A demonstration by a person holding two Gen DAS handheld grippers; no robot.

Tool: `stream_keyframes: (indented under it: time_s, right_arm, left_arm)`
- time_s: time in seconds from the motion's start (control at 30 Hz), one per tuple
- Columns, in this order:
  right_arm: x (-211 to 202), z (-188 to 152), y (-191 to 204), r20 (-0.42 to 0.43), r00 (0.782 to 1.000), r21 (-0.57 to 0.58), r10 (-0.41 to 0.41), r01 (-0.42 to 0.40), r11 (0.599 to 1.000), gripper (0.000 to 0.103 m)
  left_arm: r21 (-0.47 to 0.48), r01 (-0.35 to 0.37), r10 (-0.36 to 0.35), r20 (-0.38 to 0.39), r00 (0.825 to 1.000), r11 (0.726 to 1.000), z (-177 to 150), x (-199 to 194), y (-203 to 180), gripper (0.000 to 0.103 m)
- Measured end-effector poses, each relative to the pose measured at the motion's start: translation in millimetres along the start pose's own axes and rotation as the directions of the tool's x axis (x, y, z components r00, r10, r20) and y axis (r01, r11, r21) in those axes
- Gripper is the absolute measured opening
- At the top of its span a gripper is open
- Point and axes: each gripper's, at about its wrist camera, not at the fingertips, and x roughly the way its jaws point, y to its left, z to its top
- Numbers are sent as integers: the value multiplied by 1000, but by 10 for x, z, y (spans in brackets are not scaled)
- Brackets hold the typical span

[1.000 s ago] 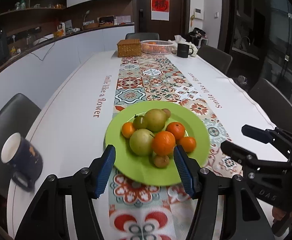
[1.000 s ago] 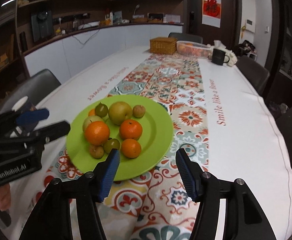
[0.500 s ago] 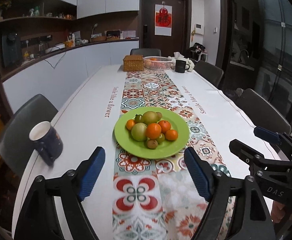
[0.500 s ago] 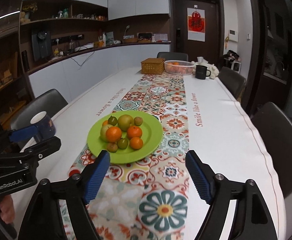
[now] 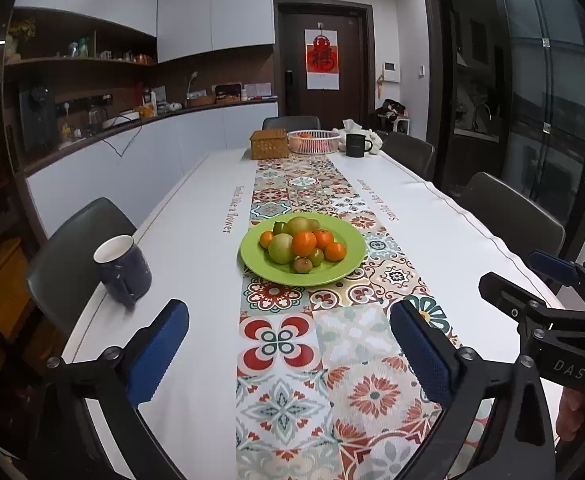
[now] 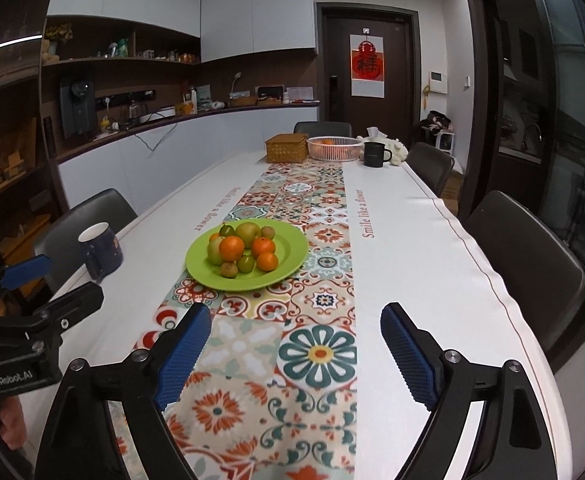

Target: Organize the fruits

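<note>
While both our grippers, left (image 5: pixel 288 354) and right (image 6: pixel 294 350), hang wide open and empty, the fruits (image 5: pixel 300 245) lie heaped on the plate (image 5: pixel 348 236) well ahead of them. We judge this fits either sorting finished or waiting.

A home dining kitchen: long table (image 5: pixel 196 240), counter (image 5: pixel 140 124), wall cabinets (image 5: pixel 212 12).

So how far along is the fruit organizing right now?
Looks done: the fruit sits piled on the green plate. In hand: nothing; the left gripper and right gripper are open and empty, short of the plate. Left: seemingly nothing, though a far white basket holds orange fruit.
</note>
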Motion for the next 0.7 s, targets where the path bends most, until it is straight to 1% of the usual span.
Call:
stream_keyframes:
  time_s: [0.33,0.7]
  right_arm:
    - [-281,-185,35,31,999,-10,-12,12,1000,90]
    - [-347,-281,66,26,1000,-6,-3,3,1000,90]
  left_arm:
    - [-1,-4,4,22,1000,1000,-164,-228,-32,103]
    - [-4,-6,6,29,1000,1000,-244,-318,-51,103]
